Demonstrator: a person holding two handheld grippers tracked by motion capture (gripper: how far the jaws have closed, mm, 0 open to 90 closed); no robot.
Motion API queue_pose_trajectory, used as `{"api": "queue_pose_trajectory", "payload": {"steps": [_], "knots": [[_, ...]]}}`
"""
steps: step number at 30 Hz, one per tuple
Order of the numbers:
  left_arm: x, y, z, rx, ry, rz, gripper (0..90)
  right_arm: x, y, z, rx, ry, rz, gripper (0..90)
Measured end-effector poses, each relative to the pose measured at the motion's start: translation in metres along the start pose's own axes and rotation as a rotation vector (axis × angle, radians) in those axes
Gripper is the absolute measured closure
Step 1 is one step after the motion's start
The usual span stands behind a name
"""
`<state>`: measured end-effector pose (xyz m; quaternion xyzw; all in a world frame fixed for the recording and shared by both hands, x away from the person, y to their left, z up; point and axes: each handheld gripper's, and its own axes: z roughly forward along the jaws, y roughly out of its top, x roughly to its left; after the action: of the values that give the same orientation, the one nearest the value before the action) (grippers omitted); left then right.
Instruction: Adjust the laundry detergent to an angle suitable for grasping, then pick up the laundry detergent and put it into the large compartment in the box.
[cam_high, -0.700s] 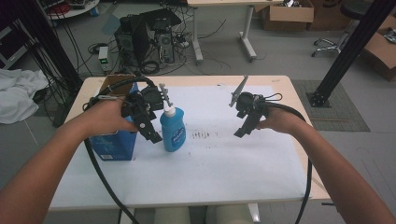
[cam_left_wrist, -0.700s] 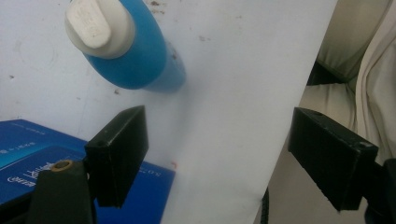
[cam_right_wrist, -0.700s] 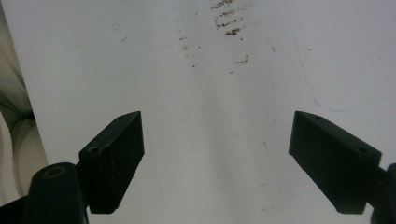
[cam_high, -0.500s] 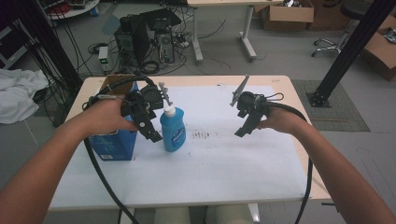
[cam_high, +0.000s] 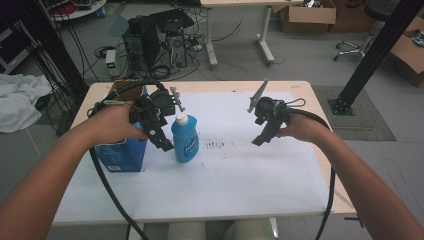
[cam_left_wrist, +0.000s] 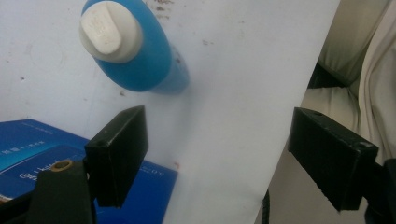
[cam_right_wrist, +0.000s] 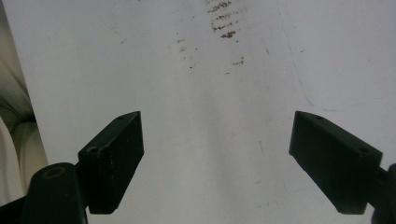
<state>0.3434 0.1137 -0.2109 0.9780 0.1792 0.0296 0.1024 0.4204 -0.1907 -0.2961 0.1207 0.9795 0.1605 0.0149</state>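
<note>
A blue bottle (cam_high: 185, 140) with a white cap stands upright on the white table sheet (cam_high: 235, 175), left of centre. From above in the left gripper view the blue bottle (cam_left_wrist: 140, 56) sits beyond the jaws, untouched. My left gripper (cam_high: 162, 137) hovers just left of it, open, with nothing between its jaws; my left gripper (cam_left_wrist: 219, 163) points down at the sheet. My right gripper (cam_high: 260, 135) hangs over the middle right of the sheet, open and holding nothing. Bare sheet lies under my right gripper (cam_right_wrist: 217, 161).
A blue carton box (cam_high: 120, 152) stands on the table under the left hand, touching nothing else. Dark smudges (cam_high: 216, 145) mark the sheet between the grippers. Cables trail off the front edge. Computers, cardboard boxes and a black post stand on the floor beyond the table.
Both hands have stayed nearly in place. The bottle has not moved.
</note>
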Motion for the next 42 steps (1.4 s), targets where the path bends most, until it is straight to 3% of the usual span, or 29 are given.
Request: {"api": "queue_pose_trajectory", "payload": {"steps": [24, 36, 42], "knots": [[-0.004, 0.003, -0.001, 0.012, 0.010, -0.004, 20.9, 0.001, -0.002, -0.005, -0.009, -0.005, -0.007, 17.5], [-0.001, 0.006, -0.007, -0.001, 0.032, -0.055, 19.7, 0.003, -0.002, -0.006, -0.013, -0.013, -0.009, 17.2], [0.005, 0.005, -0.015, -0.011, 0.062, -0.137, 19.7, 0.003, -0.001, -0.005, -0.007, -0.011, -0.010, 17.2]]}}
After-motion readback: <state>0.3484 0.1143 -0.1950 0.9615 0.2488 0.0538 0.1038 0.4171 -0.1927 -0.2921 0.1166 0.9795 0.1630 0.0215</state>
